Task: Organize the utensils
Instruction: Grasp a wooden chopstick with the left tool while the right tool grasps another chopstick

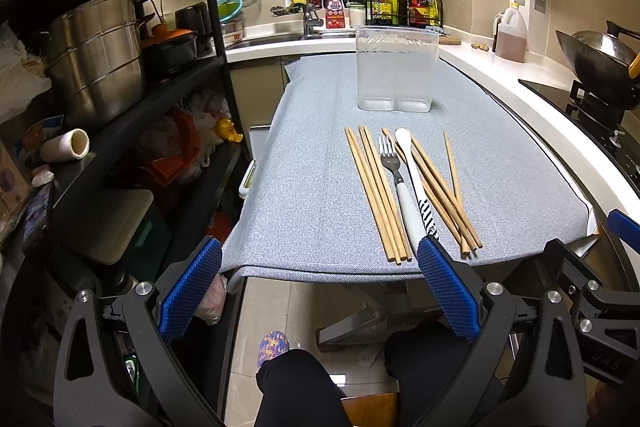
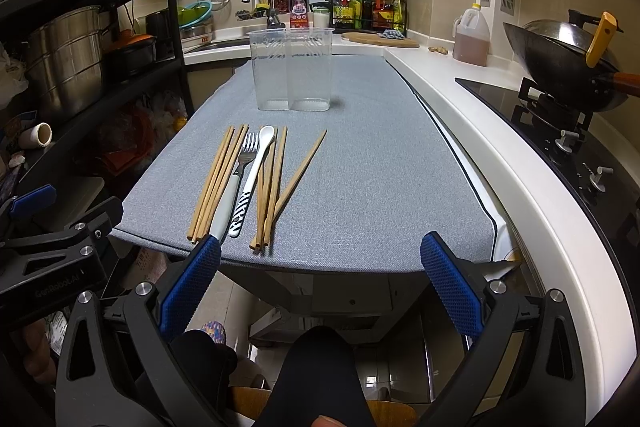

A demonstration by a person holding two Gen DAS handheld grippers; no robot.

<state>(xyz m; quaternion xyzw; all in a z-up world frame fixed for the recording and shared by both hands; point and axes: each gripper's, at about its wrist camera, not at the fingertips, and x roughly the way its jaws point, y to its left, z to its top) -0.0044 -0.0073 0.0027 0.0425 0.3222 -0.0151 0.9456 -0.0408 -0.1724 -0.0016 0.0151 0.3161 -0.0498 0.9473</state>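
Several wooden chopsticks [image 1: 376,195] [image 2: 218,179], a fork with a white handle [image 1: 394,167] [image 2: 236,171] and a white spoon with a striped handle [image 1: 412,175] [image 2: 254,167] lie side by side on the grey cloth. A clear plastic two-compartment holder [image 1: 396,69] [image 2: 292,69] stands upright and empty behind them. My left gripper [image 1: 320,267] is open and empty, just off the table's near edge. My right gripper [image 2: 320,263] is open and empty at the same edge, right of the utensils.
The grey cloth [image 1: 312,187] [image 2: 380,179] covers a narrow table. A black shelf with steel pots [image 1: 96,59] stands on the left. A white counter [image 2: 500,147] with a hob and a wok [image 2: 560,63] runs along the right. A sink and bottles are behind.
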